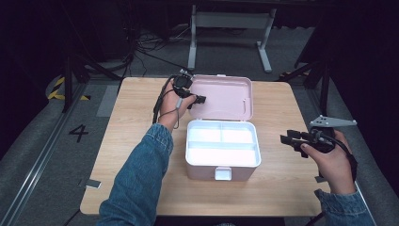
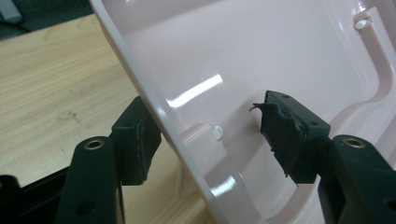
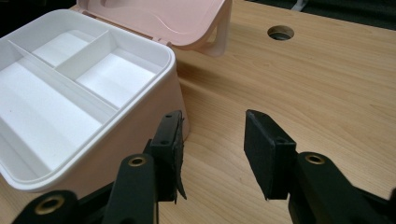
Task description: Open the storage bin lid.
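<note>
A pink box stands open in the middle of the table, its lid leaning back. Inside sits a white tray with three compartments and nothing in them. My left gripper is at the lid's left edge. In the left gripper view the left gripper is open and straddles the lid's rim, one pad outside against it and the other inside, apart from the surface. My right gripper hovers open to the right of the box. In its own view the right gripper holds nothing, with the tray at the left.
The wooden table has a round cable hole behind the box. A white latch hangs on the box's front wall. A small grey clip sits at the table's left front edge. A white stand is on the floor beyond.
</note>
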A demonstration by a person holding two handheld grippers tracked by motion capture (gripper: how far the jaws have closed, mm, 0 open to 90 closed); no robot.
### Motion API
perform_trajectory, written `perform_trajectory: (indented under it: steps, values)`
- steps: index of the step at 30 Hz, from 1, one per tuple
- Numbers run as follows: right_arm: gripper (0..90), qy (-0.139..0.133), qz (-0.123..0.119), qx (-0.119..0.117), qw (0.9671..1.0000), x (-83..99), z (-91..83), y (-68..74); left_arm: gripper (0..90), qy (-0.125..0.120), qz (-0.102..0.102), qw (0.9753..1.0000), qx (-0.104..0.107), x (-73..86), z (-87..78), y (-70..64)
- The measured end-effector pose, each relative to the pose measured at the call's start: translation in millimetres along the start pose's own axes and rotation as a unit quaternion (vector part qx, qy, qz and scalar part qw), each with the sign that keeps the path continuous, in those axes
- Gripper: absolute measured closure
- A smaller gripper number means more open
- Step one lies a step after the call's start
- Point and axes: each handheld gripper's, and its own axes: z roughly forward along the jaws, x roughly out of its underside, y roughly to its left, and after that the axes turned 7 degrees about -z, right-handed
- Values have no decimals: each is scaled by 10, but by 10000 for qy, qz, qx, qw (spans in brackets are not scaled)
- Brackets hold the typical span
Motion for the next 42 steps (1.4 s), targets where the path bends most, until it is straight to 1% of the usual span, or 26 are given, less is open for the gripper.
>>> perform_trajectory:
  steps: [1,4,5,7,11,15,19,23,25,31,32,33,34,36,37,38,39,41,42]
  values:
    - [583,7,4,-1,10000,1,3,0,391,0,0,10000,0,0,0,0]
    - [583,30,-1,-1,10000,2,14,-2,389,140,-98,9998,-36,30,54,46]
    - [582,32,13,-12,10000,2,17,-1,387,158,-86,9998,-45,33,68,59]
    - [581,47,13,-22,10000,5,25,0,387,270,-109,9996,-53,36,77,72]
    - [580,68,15,-21,10000,11,36,-10,385,360,-167,9992,-76,56,110,97]
    - [574,79,30,-37,10000,14,47,-11,384,450,-303,9985,1,73,139,128]
    - [566,75,46,-50,9999,15,54,-9,381,493,-355,9982,20,78,150,137]
    - [564,74,67,-50,9999,15,52,-13,367,471,-347,9983,-12,93,163,144]
    - [561,68,64,-40,9999,18,56,-15,366,483,-341,9982,-66,107,169,150]
    - [554,92,32,-51,9999,21,70,-13,366,436,-376,9983,-20,140,180,174]
    - [554,92,35,-61,9999,21,72,-10,368,449,-344,9984,-6,141,171,183]
    - [554,93,37,-63,9999,21,74,-8,370,372,-348,9987,-49,145,171,181]
    - [553,94,39,-63,9999,20,74,-7,363,336,-305,9989,-125,146,165,186]
    - [552,95,40,-62,9999,20,75,-7,338,355,-291,9986,-250,148,146,190]
    - [552,95,38,-60,9999,21,76,-9,335,289,-267,9987,-313,151,129,199]
    - [549,97,38,-54,9999,22,77,-9,334,268,-293,9986,-340,152,109,200]
    - [547,96,34,-52,9999,22,77,-9,333,172,-290,9988,-353,154,86,204]
    - [538,86,30,-55,9999,22,78,-8,328,41,-260,9990,-359,156,9,202]
    - [538,84,30,-54,9999,21,79,-8,327,18,-226,9991,-357,154,-22,199]
